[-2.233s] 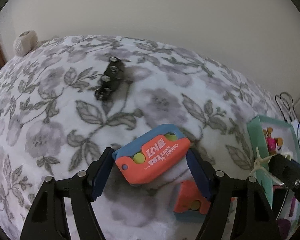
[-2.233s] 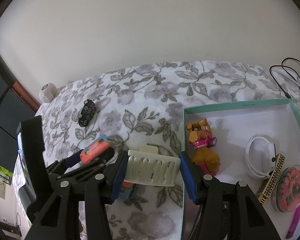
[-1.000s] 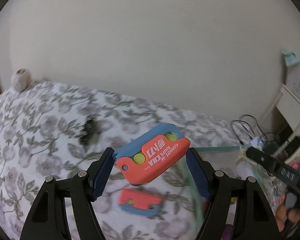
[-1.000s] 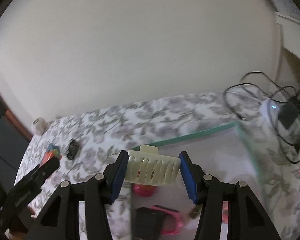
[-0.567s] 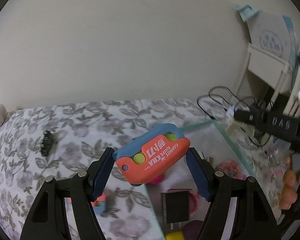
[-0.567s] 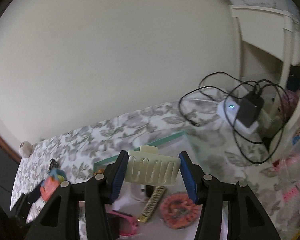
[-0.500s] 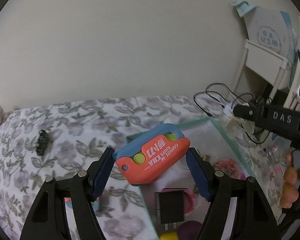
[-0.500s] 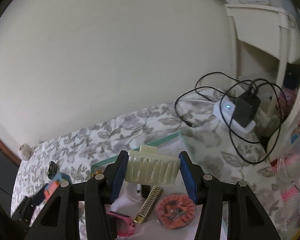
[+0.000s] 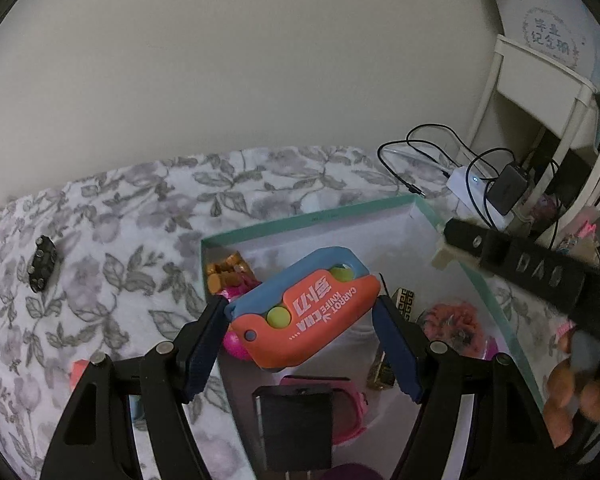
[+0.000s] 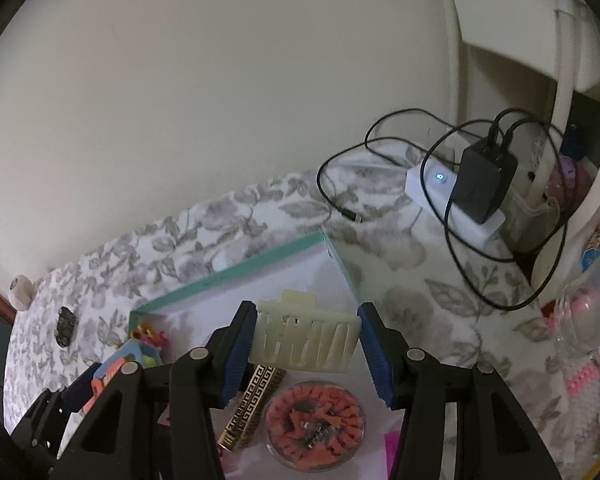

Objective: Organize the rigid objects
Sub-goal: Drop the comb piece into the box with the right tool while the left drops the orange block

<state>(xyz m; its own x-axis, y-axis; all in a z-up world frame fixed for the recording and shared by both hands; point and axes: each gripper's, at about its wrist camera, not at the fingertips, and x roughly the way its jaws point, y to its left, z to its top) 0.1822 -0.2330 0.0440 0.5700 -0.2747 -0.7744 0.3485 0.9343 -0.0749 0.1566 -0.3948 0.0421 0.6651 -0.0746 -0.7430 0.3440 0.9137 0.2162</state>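
— Left wrist view first: what is the left gripper [image 9: 302, 330] holding?

— An orange and blue carrot knife toy [image 9: 304, 316], clamped tilted between its blue pads, above the teal-rimmed box [image 9: 300, 218] that sits on the floral bedspread [image 9: 120, 216].

— And the right gripper [image 10: 304, 344]?

— Clamped on a cream hair claw clip [image 10: 304, 340], teeth pointing down, also over the box.

— What lies inside the box?

— A round clear case of orange bits [image 10: 314, 424], a gold Greek-key barrette [image 10: 252, 406] beside it, a pink and orange figure [image 9: 230, 276] in the near-left corner, and a black block [image 9: 296, 426] on something pink.

— Anything outside?

— A small black studded piece [image 9: 42, 258] on the bedspread, well apart from the box, and a white power strip [image 10: 452, 208] with a black charger [image 10: 484, 176] plugged in.
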